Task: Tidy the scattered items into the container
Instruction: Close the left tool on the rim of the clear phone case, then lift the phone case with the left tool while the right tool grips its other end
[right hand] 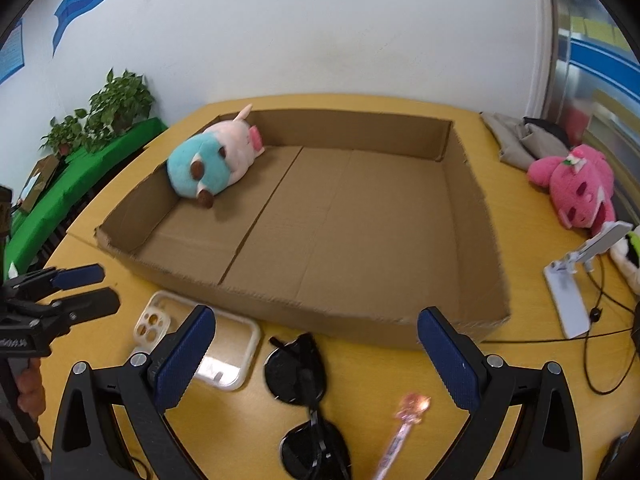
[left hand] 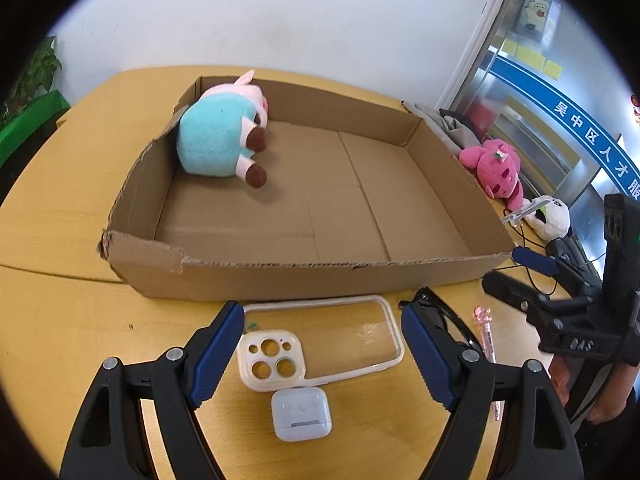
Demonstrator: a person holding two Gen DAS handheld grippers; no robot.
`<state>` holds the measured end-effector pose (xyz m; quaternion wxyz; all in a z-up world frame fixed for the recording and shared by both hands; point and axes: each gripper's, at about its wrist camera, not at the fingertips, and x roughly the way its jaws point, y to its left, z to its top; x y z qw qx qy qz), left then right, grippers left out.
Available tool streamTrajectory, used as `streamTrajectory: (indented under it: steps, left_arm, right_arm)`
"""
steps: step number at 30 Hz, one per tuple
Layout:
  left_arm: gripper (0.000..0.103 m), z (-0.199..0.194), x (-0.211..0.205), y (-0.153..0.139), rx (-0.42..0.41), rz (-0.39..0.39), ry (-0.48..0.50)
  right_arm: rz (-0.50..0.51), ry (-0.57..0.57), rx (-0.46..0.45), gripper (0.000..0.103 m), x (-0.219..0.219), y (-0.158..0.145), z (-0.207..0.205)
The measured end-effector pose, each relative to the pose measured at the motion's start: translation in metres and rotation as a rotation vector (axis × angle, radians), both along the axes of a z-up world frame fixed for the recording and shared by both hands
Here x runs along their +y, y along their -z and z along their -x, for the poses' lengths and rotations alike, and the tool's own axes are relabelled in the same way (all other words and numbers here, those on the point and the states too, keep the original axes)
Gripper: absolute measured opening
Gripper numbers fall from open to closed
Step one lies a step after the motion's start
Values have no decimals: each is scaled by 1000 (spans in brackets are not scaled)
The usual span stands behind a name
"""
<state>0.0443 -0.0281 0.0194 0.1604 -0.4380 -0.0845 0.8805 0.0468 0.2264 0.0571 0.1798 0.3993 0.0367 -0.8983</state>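
White earbud case (left hand: 301, 413) nearest on the desk (left hand: 60, 320), clear phone case (left hand: 320, 344) below the left gripper (left hand: 322, 354), jaws wide open and empty, right gripper (right hand: 316, 360) jaws open over sunglasses (right hand: 304, 404) and pink pen (right hand: 404, 428), cardboard box (left hand: 320, 276) beyond, holding a teal plush (left hand: 220, 140)

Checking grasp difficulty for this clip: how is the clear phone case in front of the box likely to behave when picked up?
The clear phone case lies flat on the table, so getting a pad under its thin rim looks awkward. It is an open shell, so it probably flexes when squeezed. Its glossy surface suggests it may slip. The left gripper is open above it.
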Motion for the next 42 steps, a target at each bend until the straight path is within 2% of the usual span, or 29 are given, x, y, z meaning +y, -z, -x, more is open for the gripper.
streamTrajectory:
  steps: [7,15,20,22,27,31,33,34,38,42]
  left_arm:
    - [81,-2,-13,22,-67,-21,14]
    - [80,0,-3,44,-136,-6,82]
    - [70,12,-10,55,-180,-20,44]
    - [67,15,-15,58,-195,-25,28]
    - [66,19,-27,65,-216,-46,6]
    - [65,20,-27,65,-215,-55,25]
    - [51,20,-26,66,-223,-66,37]
    - [41,21,-26,66,-227,-64,40]
    - [31,21,-25,66,-234,-39,30]
    - [31,20,-30,65,-235,-35,1]
  right_arm:
    - [32,-150,-81,100,-36,28,-22]
    - [53,-121,-164,99,-36,56,-15]
    - [64,-139,-179,91,-43,58,-10]
    - [67,-158,-178,91,-49,58,-14]
    - [75,-236,-206,91,-68,64,-24]
    - [74,-221,-252,91,-74,79,-15]
    - [64,-209,-249,91,-75,82,-10]
    - [68,-213,-247,91,-75,82,-8]
    - [84,-217,-246,94,-77,82,-5]
    - [149,-243,-258,92,-72,79,-10]
